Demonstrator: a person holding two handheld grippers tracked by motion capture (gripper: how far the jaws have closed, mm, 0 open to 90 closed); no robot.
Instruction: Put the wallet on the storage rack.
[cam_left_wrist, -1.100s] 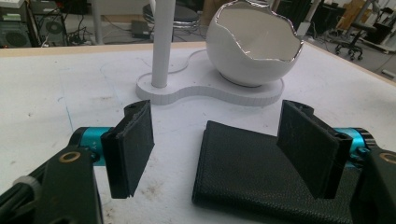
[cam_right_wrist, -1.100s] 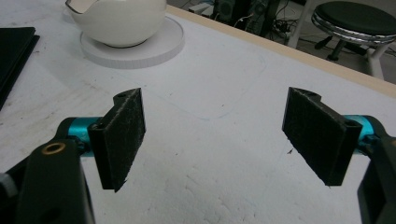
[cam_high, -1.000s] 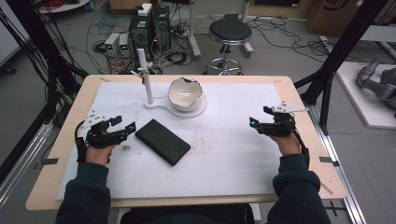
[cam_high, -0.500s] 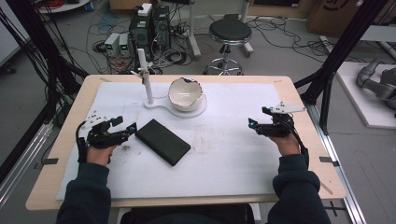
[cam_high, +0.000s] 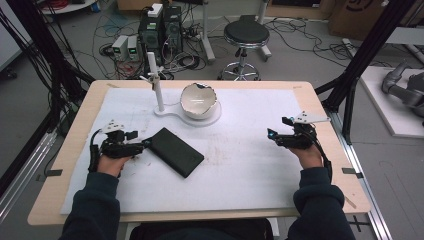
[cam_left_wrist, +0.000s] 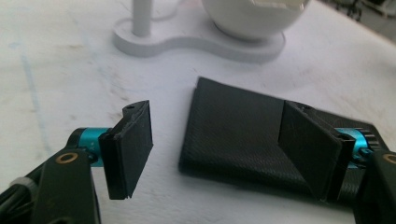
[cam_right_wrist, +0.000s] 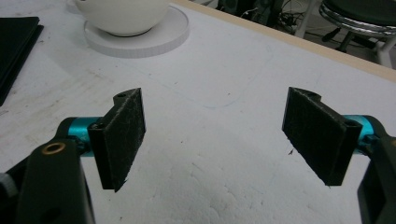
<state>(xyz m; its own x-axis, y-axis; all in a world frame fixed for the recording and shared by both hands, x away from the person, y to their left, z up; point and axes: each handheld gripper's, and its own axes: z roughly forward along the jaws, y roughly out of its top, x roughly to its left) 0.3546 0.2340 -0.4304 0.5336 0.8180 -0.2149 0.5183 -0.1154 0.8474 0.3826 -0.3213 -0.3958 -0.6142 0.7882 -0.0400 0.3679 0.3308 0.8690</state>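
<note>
The black case (cam_high: 177, 151) lies flat on the white mat of the table (cam_high: 250, 165), just in front of the white stand (cam_high: 187, 116) that carries the cracked white bowl (cam_high: 199, 100) and a thin upright post (cam_high: 156, 82). Take that case as the landmark: the left gripper (cam_high: 142, 145) sits at its near-left corner, low to the mat, jaws apart and just now opening wider. From the left gripper view (cam_left_wrist: 219, 154) one jaw stands over the case's surface while the other hangs over bare mat beside its edge, so the case's end falls partly in the gap but nothing presses on it. That looks to me like a line-up for taking the case by its end (a flat thing like this offers little else to pinch).

The right gripper (cam_high: 274, 135) rests well to the right of the case, jaws spread over bare mat (cam_right_wrist: 215, 140), holding nothing. I'd judge it is parked there to stay clear while the left hand works.
</note>
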